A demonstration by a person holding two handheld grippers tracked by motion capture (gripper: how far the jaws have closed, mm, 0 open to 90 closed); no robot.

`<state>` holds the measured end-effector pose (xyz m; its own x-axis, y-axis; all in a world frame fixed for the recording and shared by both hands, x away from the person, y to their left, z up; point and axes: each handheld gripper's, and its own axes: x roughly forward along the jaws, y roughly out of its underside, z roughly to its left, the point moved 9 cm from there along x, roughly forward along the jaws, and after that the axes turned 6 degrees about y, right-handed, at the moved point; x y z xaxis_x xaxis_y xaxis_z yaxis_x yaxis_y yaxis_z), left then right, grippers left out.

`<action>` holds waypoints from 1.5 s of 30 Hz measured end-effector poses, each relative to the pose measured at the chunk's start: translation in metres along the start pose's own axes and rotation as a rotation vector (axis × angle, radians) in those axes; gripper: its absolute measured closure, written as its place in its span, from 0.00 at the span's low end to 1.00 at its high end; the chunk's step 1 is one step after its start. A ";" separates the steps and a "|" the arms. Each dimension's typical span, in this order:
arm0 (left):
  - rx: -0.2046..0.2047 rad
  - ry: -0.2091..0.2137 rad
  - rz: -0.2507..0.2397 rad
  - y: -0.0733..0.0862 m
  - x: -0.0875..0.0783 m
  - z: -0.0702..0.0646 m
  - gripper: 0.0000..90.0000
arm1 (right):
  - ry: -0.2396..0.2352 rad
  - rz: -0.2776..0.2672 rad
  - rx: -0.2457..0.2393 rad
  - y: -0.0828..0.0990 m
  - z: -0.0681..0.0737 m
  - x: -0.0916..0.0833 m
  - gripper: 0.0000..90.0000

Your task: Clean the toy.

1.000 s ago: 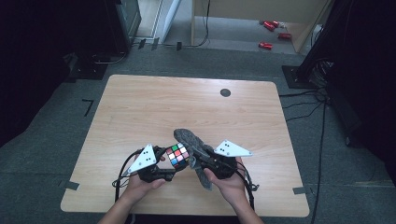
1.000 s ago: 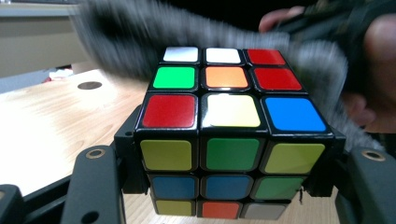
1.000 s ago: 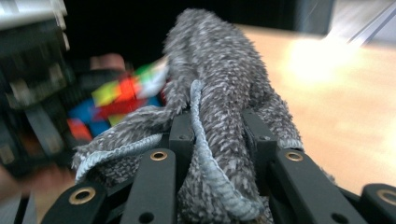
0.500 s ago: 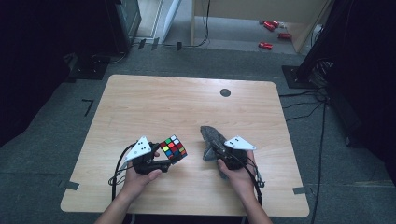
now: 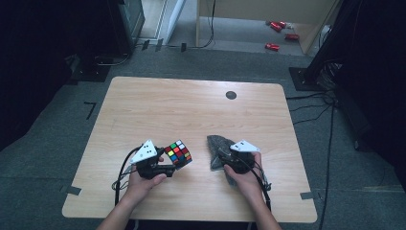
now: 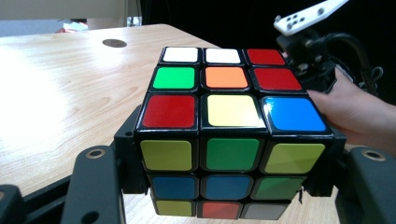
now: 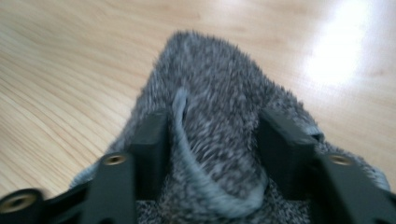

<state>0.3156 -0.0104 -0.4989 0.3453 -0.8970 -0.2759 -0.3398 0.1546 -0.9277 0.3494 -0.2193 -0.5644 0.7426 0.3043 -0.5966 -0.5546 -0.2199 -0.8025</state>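
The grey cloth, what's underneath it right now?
The grey cloth lies on the wooden table, with the right gripper over its near part. Bare wood shows around it; the patch it covers is hidden, so anything beneath cannot be seen.

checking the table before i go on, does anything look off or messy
Nothing damaged or spilled. The cube is scrambled and sits clamped in the left hand-held gripper. The grey cloth lies bunched on the table between the right hand-held gripper's opening jaws.

Lab, taped table, cabled floor, dark racks
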 end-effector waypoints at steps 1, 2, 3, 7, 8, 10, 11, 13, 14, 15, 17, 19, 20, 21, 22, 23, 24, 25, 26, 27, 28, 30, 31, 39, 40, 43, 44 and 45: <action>0.001 0.000 0.002 0.000 0.000 0.001 0.39 | -0.011 -0.021 0.006 -0.003 0.000 -0.002 0.44; -0.005 0.004 0.000 0.000 -0.001 0.001 0.39 | -0.056 -0.086 0.012 -0.012 0.001 -0.010 0.42; -0.007 0.007 0.003 -0.001 -0.001 0.002 0.39 | -0.056 -0.086 0.012 -0.012 0.001 -0.010 0.42; -0.028 0.022 0.009 -0.001 -0.003 0.004 0.39 | -0.109 -0.189 -0.062 -0.027 0.011 -0.024 0.37; -0.038 0.031 0.011 -0.002 -0.004 0.005 0.39 | -0.134 -0.234 -0.114 -0.033 0.020 -0.030 0.36; -0.054 0.052 0.017 -0.002 -0.005 0.005 0.39 | -0.176 -0.274 -0.148 -0.037 0.031 -0.034 0.35; -0.066 0.066 0.022 -0.003 -0.005 0.006 0.39 | -0.176 -0.274 -0.148 -0.037 0.031 -0.034 0.35; -0.078 0.088 0.031 -0.003 -0.006 0.007 0.39 | -0.202 -0.310 -0.183 -0.039 0.041 -0.037 0.35; -0.086 0.102 0.033 -0.003 -0.006 0.007 0.39 | -0.213 -0.328 -0.205 -0.040 0.046 -0.038 0.35; -0.097 0.117 0.039 -0.004 -0.006 0.008 0.39 | -0.227 -0.340 -0.220 -0.041 0.052 -0.039 0.35; -0.104 0.142 0.055 -0.004 -0.006 0.009 0.39 | -0.266 -0.371 -0.276 -0.040 0.067 -0.041 0.34; -0.104 0.169 0.078 -0.003 -0.006 0.009 0.39 | -0.275 -0.380 -0.298 -0.040 0.072 -0.041 0.33; -0.100 0.185 0.088 -0.003 -0.006 0.008 0.39 | -0.281 -0.388 -0.321 -0.039 0.076 -0.042 0.33; -0.097 0.196 0.095 -0.003 -0.006 0.007 0.39 | -0.286 -0.396 -0.342 -0.039 0.080 -0.042 0.33; -0.098 0.204 0.110 -0.002 -0.006 0.007 0.39 | -0.289 -0.403 -0.363 -0.038 0.083 -0.042 0.32; -0.099 0.210 0.118 -0.002 -0.005 0.007 0.39 | -0.292 -0.417 -0.394 -0.038 0.088 -0.043 0.32; -0.100 0.215 0.122 -0.001 -0.005 0.007 0.39 | -0.297 -0.427 -0.415 -0.037 0.091 -0.043 0.32; -0.107 0.223 0.129 0.000 -0.005 0.007 0.39 | -0.301 -0.432 -0.430 -0.037 0.093 -0.044 0.32; -0.119 0.230 0.139 0.001 -0.005 0.008 0.39 | -0.303 -0.438 -0.453 -0.036 0.096 -0.044 0.32; -0.122 0.231 0.147 0.003 -0.004 0.008 0.39 | -0.303 -0.452 -0.476 -0.036 0.099 -0.045 0.32; -0.120 0.229 0.156 0.004 -0.004 0.009 0.39 | -0.306 -0.465 -0.494 -0.036 0.102 -0.046 0.32; -0.134 0.240 0.162 0.004 -0.004 0.008 0.39 | -0.310 -0.487 -0.545 -0.035 0.108 -0.046 0.31; -0.137 0.247 0.164 0.005 -0.004 0.008 0.39 | -0.310 -0.487 -0.545 -0.035 0.108 -0.046 0.31; -0.155 0.272 0.187 0.006 -0.002 0.006 0.39 | -0.297 -0.534 -0.641 -0.032 0.115 -0.042 0.30; -0.151 0.267 0.185 0.005 -0.002 0.005 0.39 | -0.298 -0.531 -0.641 -0.031 0.116 -0.042 0.30; -0.138 0.241 0.155 0.002 -0.003 0.006 0.39 | -0.323 -0.496 -0.572 -0.030 0.116 -0.040 0.30; -0.143 0.223 0.129 0.000 -0.003 0.006 0.39 | -0.323 -0.496 -0.572 -0.030 0.116 -0.040 0.30; -0.153 0.206 0.099 -0.002 -0.003 0.008 0.39 | -0.336 -0.488 -0.529 -0.031 0.117 -0.040 0.30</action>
<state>0.3220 -0.0046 -0.4979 0.1236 -0.9485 -0.2916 -0.4964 0.1954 -0.8458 0.2931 -0.1167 -0.5150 0.6558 0.7248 -0.2112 0.1185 -0.3752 -0.9193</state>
